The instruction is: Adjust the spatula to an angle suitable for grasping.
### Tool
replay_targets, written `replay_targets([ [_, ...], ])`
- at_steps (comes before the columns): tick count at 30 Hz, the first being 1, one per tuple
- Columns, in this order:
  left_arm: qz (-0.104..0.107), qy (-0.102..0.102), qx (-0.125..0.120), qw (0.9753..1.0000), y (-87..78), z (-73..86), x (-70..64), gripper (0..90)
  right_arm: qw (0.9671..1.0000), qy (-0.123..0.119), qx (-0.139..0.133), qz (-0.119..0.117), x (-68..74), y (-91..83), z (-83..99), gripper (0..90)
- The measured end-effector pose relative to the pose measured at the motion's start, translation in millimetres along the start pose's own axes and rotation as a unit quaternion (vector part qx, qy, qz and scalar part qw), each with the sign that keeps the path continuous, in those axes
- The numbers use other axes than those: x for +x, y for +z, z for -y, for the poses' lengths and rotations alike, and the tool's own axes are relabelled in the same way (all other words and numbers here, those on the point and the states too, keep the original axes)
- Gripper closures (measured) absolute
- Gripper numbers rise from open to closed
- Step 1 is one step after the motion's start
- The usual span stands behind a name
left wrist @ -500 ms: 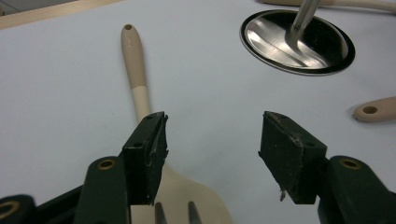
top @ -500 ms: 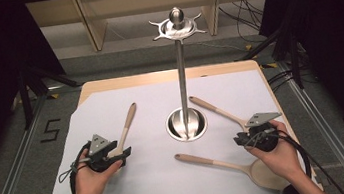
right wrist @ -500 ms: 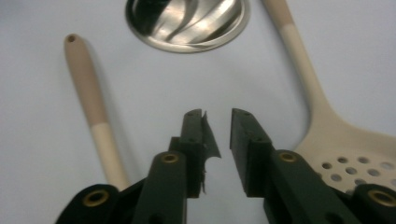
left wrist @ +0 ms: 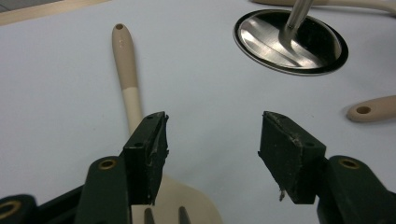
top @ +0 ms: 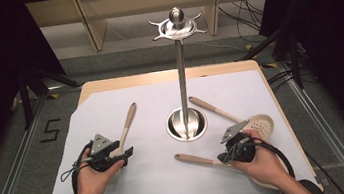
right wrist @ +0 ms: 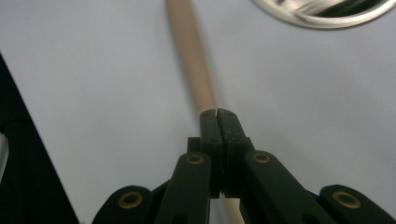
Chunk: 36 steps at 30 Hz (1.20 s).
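High view: right claw has shifted left and toward the person in the last half second; it was up by the perforated beige skimmer spoon and now sits over the handle of the near beige wooden spoon, which lies on the white sheet covering the wood-edged table, in front of the steel utensil stand. Right gripper view: the right claw's jaws are pressed together with nothing between them, and the spoon handle runs underneath the tips, so it's lined up but not a grasp. Looks like it has to open before it can pick the spoon up. Left claw has barely moved. Left gripper view: its jaws are spread wide and empty over the head of the beige slotted spatula, one jaw above the neck, the spatula flat on the sheet left of the stand base. My read: both pickups are staged, neither started, and the stand's top hooks are bare.
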<state>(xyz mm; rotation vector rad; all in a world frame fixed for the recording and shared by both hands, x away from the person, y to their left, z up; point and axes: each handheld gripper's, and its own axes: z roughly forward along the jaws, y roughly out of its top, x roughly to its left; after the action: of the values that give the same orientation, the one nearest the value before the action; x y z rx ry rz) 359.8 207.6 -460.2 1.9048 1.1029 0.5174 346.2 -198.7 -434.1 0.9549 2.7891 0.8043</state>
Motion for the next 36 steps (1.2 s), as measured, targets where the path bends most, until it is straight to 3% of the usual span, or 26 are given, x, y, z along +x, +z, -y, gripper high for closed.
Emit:
replay_targets([
  [1,-0.002,0.006,0.002,1.0,-2.9,0.4,2.3,40.9,0.9998,-0.001,0.017,-0.004,7.2,3.1,-2.7,90.0],
  [4,-0.005,0.004,-0.002,1.0,-4.3,0.0,2.6,40.8,0.9994,-0.003,0.033,-0.008,13.0,8.0,-5.5,90.0],
  [6,-0.003,-0.005,-0.008,1.0,-2.5,0.3,1.6,40.8,0.9989,-0.017,0.041,-0.016,16.8,14.1,-8.2,90.0],
  [8,-0.002,0.002,-0.004,1.0,-1.9,0.0,0.8,40.8,0.9978,-0.032,0.055,-0.019,22.2,22.0,-13.3,90.0],
  [12,0.001,-0.003,-0.006,1.0,-0.7,-0.4,0.2,40.8,0.9971,-0.033,0.064,-0.024,24.9,28.0,-19.3,90.0],
  [15,-0.004,0.002,0.002,1.0,-0.5,-0.6,1.2,40.9,0.9954,-0.054,0.076,-0.02,25.4,38.3,-26.4,90.0],
  [21,-0.004,0.004,-0.004,1.0,-2.0,-0.1,1.8,40.9,0.9938,-0.055,0.096,-0.014,29.2,48.3,-30.9,90.0],
  [30,-0.004,0.004,-0.003,1.0,-1.8,-0.1,1.8,40.8,0.9929,-0.059,0.103,-0.003,29.0,54.9,-36.0,90.0],
  [33,-0.004,0.005,-0.003,1.0,-1.8,-0.2,1.7,40.9,0.9935,-0.045,0.103,0.013,28.2,55.0,-37.3,90.0],
  [34,-0.003,0.004,-0.003,1.0,-2.1,-0.3,1.7,40.8,0.9937,-0.044,0.103,0.009,27.0,54.5,-37.8,90.0],
  [36,-0.004,0.005,-0.003,1.0,-2.2,-0.3,1.8,40.9,0.9936,-0.05,0.1,0.018,25.1,54.5,-38.5,90.0],
])
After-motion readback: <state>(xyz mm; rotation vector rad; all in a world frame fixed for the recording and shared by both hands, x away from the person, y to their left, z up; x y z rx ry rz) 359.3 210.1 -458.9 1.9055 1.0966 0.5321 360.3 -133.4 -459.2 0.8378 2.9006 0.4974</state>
